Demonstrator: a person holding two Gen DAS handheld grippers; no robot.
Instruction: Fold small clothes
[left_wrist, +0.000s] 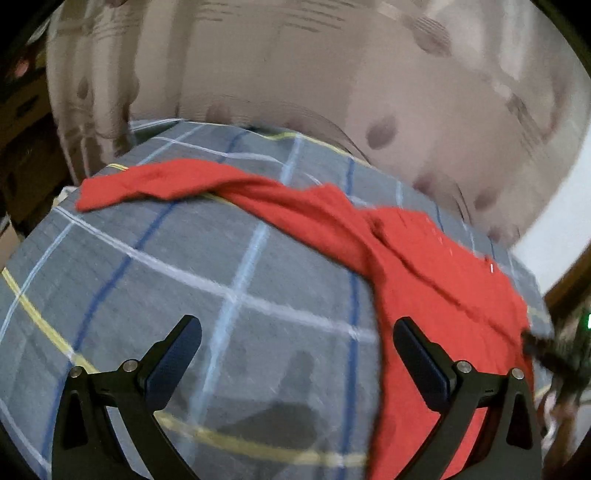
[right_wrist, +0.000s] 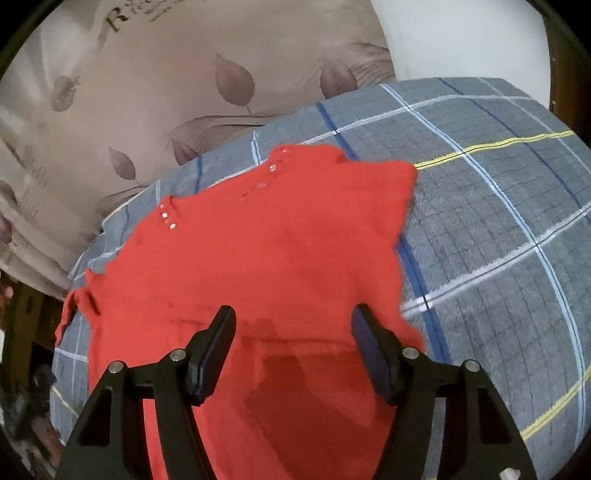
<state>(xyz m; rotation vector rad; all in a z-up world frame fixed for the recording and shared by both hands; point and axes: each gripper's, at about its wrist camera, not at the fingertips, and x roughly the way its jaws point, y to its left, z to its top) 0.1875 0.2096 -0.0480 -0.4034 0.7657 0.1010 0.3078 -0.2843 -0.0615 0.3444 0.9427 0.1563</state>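
The small red knit garment with metal snaps (right_wrist: 258, 266) is lying spread on the grey plaid bedcover (right_wrist: 498, 229), its long sleeve (left_wrist: 155, 184) trailing away up-left in the left wrist view. The right gripper (right_wrist: 291, 347) is hovering directly over the body, released and empty; the left gripper (left_wrist: 297, 354) is also gaping wide (mostly over bare cover), with the cloth lying off toward its right finger.

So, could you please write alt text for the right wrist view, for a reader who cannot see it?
A red garment lies spread on a grey checked blanket, small shiny studs near its far edge. The right gripper hovers over it, jaws open and empty. Behind is beige fabric with a leaf print.
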